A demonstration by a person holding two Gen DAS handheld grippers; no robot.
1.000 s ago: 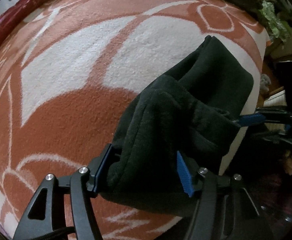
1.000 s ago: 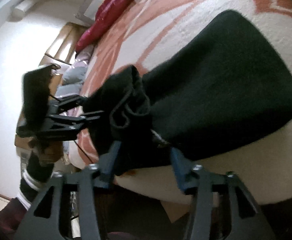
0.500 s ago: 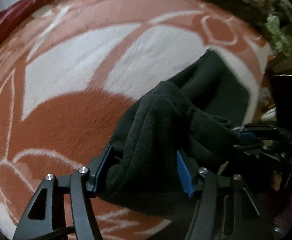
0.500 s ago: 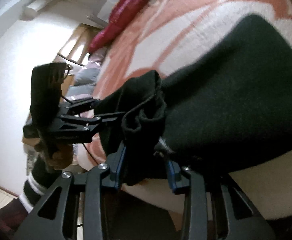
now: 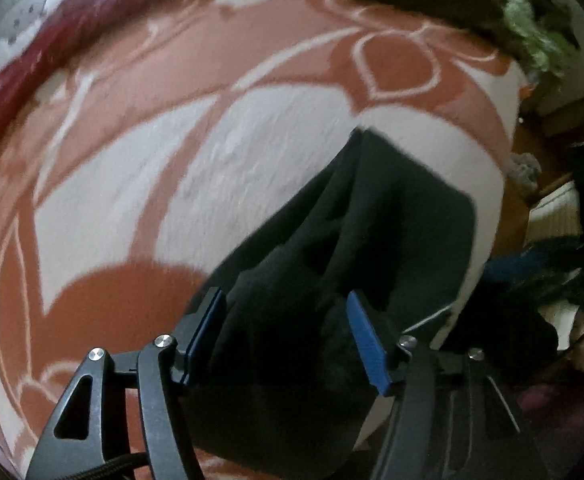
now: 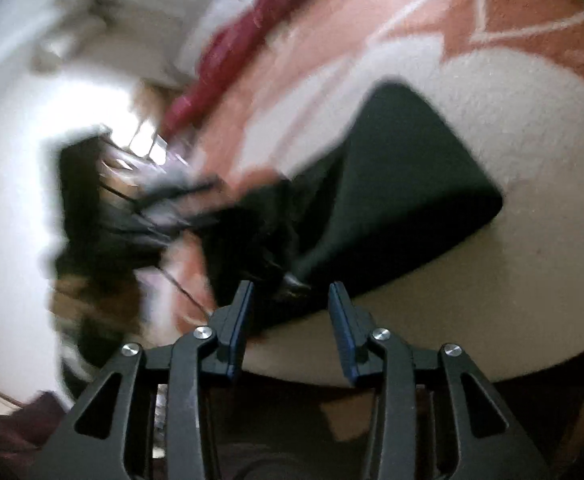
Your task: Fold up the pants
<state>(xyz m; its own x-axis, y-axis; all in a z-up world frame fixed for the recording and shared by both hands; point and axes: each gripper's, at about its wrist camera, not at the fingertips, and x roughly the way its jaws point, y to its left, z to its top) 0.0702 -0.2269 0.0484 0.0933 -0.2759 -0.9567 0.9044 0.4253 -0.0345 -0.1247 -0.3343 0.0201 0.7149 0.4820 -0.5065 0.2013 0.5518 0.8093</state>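
Since a second ago our right gripper [image 6: 289, 300] has let the black pants [image 5: 332, 248] slip: its jaws are opening, pads bare, cloth just ahead. Our left gripper [image 5: 287, 332] still clamps the bunched fabric over the blanket [image 5: 131, 140]. Only the right view shows that release.

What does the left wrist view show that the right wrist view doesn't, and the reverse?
Left wrist only: the left gripper clamped on a bunched fold of the black pants, and a green leafy thing past the bed's far edge.
Right wrist only: the right gripper, jaws opening with pants fabric between the tips, and a white wall.
Both: the pants trailing onto the orange-and-white blanket, with red bedding along its edge.
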